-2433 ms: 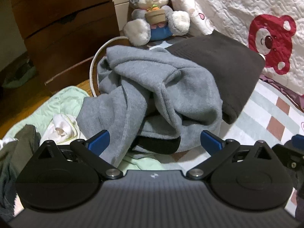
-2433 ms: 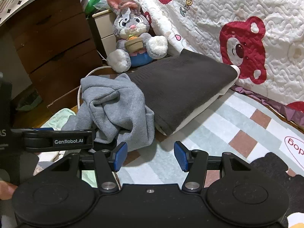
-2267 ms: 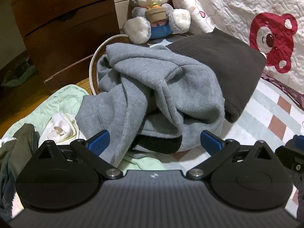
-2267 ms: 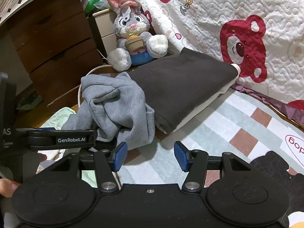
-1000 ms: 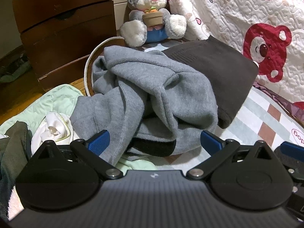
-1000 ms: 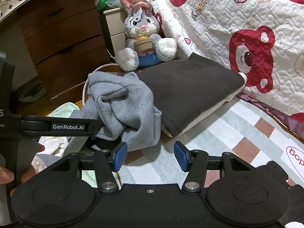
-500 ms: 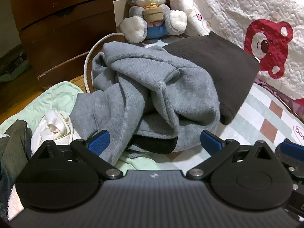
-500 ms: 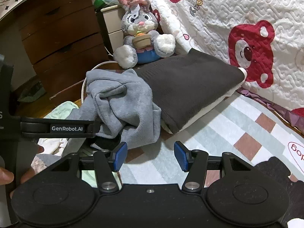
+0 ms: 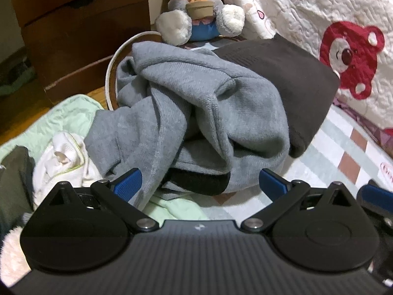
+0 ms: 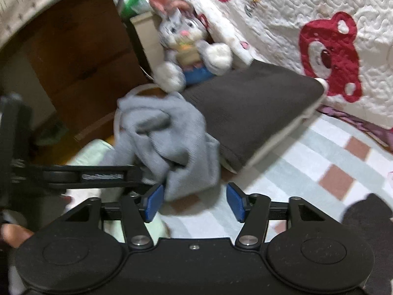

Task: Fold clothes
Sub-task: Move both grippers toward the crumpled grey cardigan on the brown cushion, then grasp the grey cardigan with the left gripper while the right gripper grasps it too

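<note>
A crumpled grey sweater [image 9: 196,113] lies in a heap on the bed, partly over a folded dark brown garment [image 9: 289,81]. It also shows in the right wrist view [image 10: 167,142], blurred, beside the brown garment [image 10: 250,113]. My left gripper [image 9: 199,184] is open and empty, its blue pads [image 9: 127,184] just short of the sweater's lower edge. My right gripper [image 10: 194,201] is open and empty, close to the sweater's lower right corner. The left gripper's body [image 10: 73,174] crosses the right wrist view at left.
A plush rabbit [image 9: 199,7] sits at the back by a wooden dresser [image 9: 81,24]. A white quilt with red bears [image 9: 331,29] rises at right. A pale green cloth [image 9: 68,118], white clothes [image 9: 61,159] and a dark garment [image 9: 12,177] lie at left. The checked bedsheet [image 10: 319,167] spreads right.
Both grippers have moved closer to the grey sweater, which now looks larger. The right wrist view is blurred from motion. Both stay open; the clothes have not moved.
</note>
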{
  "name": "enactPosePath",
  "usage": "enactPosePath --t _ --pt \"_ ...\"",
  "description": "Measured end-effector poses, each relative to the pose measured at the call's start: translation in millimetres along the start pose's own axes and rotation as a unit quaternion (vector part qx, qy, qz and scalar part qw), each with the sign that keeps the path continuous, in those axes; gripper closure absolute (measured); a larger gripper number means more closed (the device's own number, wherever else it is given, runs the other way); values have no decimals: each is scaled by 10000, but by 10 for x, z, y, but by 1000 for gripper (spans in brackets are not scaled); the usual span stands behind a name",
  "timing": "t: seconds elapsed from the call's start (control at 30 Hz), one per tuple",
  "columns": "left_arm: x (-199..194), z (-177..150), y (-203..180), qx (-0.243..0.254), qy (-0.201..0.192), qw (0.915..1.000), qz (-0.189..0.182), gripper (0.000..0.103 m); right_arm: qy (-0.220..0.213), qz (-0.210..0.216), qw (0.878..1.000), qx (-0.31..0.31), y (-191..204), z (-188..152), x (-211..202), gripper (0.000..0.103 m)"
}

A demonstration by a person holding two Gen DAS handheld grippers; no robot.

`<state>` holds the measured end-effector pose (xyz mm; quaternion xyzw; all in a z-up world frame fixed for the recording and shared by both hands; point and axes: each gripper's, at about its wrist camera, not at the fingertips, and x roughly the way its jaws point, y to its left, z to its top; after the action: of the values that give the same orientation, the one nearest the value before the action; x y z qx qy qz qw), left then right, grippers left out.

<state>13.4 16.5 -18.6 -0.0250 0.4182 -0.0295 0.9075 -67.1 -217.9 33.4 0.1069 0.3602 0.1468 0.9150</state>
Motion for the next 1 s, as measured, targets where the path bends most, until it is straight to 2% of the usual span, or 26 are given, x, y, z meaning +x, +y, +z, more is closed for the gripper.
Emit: enactPosePath --t 0.03,0.13,0.23,0.33,0.47,0.57,0.6,0.67,0.7,0.8,0.9,1.0 --pt "29 -4 15 -31 10 10000 22 0 -42 68 10000 35 -2 -23 9 26" --pt "140 -21 81 -158 48 9998 117 2 -168 271 9994 139 -9 -91 38 25" --pt "211 -7 184 -402 59 9992 30 3 -256 48 9997 35 -23 -112 125 25" --pt "241 44 314 -610 -1 9981 -74 10 -220 -59 9994 -275 -30 -73 231 25" --pt "238 225 516 -808 -1 9962 -337 38 170 232 9966 -772 2 172 329 25" --pt "200 490 653 -926 -79 9942 -536 38 465 452 9913 -1142 26 358 401 25" --pt "206 606 703 -930 -146 9944 -483 38 563 525 9890 -1265 34 419 426 25" --pt "325 831 796 -815 -141 9965 -147 38 758 671 9833 -1509 51 543 474 25" --pt "419 932 842 -826 -19 9966 -55 38 906 690 9831 -1437 43 637 545 25" --pt "705 1089 1004 -1245 186 9918 -207 38 1356 738 9808 -1193 20 925 762 25" --pt "896 962 1193 -1498 79 9886 -91 38 2033 675 9734 -810 -30 1161 901 25" --pt "1106 733 1515 -2014 317 9787 -254 38 2499 777 9621 -770 -26 1341 892 25"
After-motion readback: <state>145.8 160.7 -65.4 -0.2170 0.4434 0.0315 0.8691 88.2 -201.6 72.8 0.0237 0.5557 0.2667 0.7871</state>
